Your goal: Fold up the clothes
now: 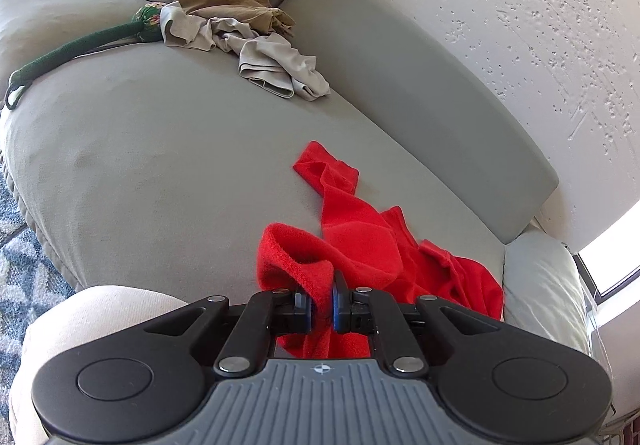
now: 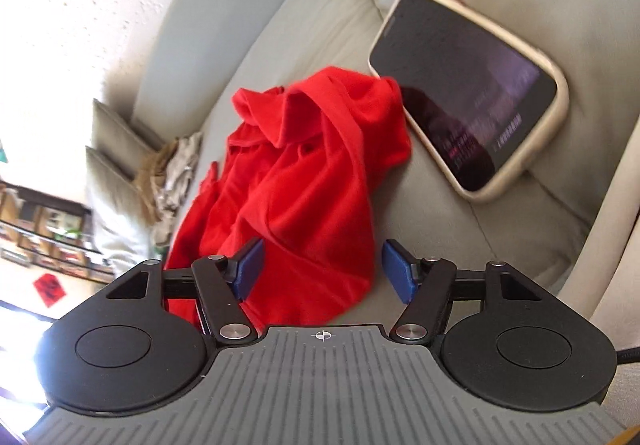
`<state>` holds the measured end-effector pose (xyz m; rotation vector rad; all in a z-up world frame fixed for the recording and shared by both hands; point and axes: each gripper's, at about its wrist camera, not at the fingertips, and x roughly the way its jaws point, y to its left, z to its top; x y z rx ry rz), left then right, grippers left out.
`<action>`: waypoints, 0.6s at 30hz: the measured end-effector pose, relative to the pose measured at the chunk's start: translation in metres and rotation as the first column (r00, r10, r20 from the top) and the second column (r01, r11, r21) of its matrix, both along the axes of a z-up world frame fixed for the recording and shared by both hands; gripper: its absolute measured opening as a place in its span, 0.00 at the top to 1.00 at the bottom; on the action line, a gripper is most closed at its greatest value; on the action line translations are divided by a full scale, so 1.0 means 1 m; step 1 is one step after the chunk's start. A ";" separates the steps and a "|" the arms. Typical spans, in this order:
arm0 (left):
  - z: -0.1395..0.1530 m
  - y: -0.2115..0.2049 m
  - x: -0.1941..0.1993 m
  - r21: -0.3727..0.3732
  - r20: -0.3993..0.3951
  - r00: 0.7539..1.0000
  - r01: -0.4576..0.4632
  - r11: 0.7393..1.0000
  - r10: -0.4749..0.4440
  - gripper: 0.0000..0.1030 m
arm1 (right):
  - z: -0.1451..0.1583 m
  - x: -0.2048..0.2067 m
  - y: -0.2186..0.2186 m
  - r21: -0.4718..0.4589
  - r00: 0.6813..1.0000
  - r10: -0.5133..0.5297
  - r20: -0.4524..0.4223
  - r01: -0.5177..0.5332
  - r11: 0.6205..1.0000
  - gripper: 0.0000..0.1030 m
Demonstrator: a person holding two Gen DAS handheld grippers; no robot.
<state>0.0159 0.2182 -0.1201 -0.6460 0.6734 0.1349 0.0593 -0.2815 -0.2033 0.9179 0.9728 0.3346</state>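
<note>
A crumpled red garment (image 1: 360, 241) lies on the grey sofa seat (image 1: 160, 165), trailing toward the right armrest. My left gripper (image 1: 322, 307) is shut on a fold of its near edge, red cloth pinched between the blue pads. In the right wrist view the same red garment (image 2: 304, 173) is heaped on the cushion, and my right gripper (image 2: 323, 271) stands open just above its near end, with cloth lying between the blue pads (image 2: 250, 267) but not clamped.
A beige and tan pile of clothes (image 1: 240, 29) lies at the far end of the seat beside a green padded stick (image 1: 80, 45). A phone (image 2: 468, 93) leans on the sofa back next to the red garment. Patterned rug (image 1: 24, 253) at left.
</note>
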 end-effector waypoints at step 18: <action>-0.005 -0.004 0.004 0.020 -0.009 0.999 0.032 0.999 -0.031 0.90 | 0.008 -0.001 0.035 -0.201 0.966 0.143 0.213 -0.100 0.974 0.63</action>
